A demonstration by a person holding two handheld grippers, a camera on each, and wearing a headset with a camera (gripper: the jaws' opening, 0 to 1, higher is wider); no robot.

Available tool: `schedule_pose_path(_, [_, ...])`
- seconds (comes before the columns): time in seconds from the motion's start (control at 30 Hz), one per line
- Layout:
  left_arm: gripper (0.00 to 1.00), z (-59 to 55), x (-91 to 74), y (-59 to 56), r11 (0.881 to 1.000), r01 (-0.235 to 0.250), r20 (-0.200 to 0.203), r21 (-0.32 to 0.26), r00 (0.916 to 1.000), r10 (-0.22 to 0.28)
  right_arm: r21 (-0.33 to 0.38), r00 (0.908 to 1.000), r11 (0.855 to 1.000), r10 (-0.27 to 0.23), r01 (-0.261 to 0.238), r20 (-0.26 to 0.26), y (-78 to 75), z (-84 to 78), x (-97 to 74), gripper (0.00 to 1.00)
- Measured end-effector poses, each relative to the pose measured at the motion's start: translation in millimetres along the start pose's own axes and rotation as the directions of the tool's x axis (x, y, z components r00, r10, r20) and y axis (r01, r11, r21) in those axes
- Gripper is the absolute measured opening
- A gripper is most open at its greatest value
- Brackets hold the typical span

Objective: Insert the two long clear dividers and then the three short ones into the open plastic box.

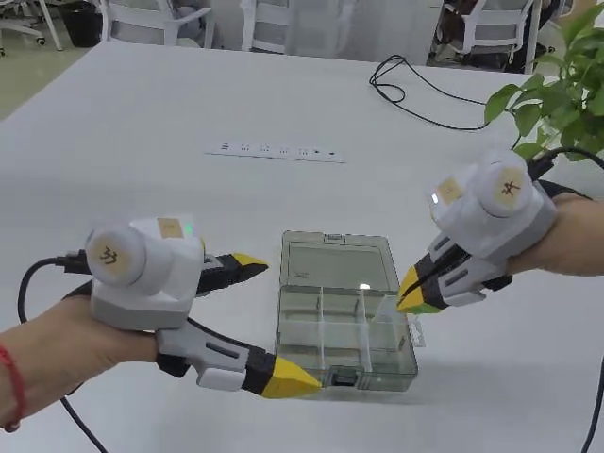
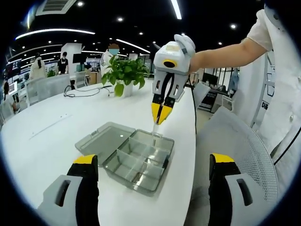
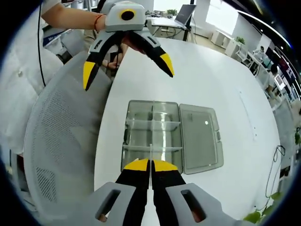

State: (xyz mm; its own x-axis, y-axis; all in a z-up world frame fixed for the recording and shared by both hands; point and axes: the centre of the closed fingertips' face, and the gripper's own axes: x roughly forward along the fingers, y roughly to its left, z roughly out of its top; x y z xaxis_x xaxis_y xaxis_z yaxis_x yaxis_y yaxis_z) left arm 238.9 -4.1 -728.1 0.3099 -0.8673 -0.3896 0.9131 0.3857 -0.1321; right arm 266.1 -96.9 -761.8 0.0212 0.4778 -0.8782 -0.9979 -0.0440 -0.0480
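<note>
Clear plastic box (image 1: 387,370) sits open on the white worktop (image 1: 142,142), lid (image 1: 340,260) lying flat on the box's far side, and a grid of dividers is standing inside. The right claw (image 2: 159,115) is pinched tight on a thin clear divider (image 2: 154,129), hanging just above the box's right-hand end. The left claw (image 1: 272,321) is spread wide and empty, just beside the box's left side. Looks like one of the last short pieces going in. Next move probably calls for lining it up with its slots, keeping it upright, then pressing straight down.
</note>
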Motion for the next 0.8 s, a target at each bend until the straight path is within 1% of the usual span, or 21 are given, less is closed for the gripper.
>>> schedule_pose_path(0.1, [1.00, -0.6, -0.8, -1.3, 1.000, 0.000, 0.001, -0.002, 1.0000, 0.000, 0.002, 0.9999, 1.000, -0.004, 0.004, -0.012, -3.7, -3.7, 3.4, 0.03])
schedule_pose_path(0.2, [1.00, -1.7, -1.4, -1.4, 1.000, -0.003, 0.000, -0.004, 1.0000, 0.003, 0.006, 0.9999, 1.000, 0.000, 0.000, -0.017, -0.6, -2.9, 3.5, 0.03])
schedule_pose_path(0.4, [1.00, 0.3, -2.8, -1.1, 1.000, -0.009, 0.016, -0.014, 0.9998, 0.010, 0.012, 0.9998, 1.000, 0.000, 0.000, -0.021, 2.1, -1.1, 4.9, 0.03])
schedule_pose_path(0.8, [1.00, -0.4, -2.0, -3.5, 1.000, -0.009, 0.021, -0.020, 0.9997, 0.010, 0.022, 0.9993, 1.000, 0.008, -0.007, -0.036, -3.0, -5.6, 10.8, 0.03])
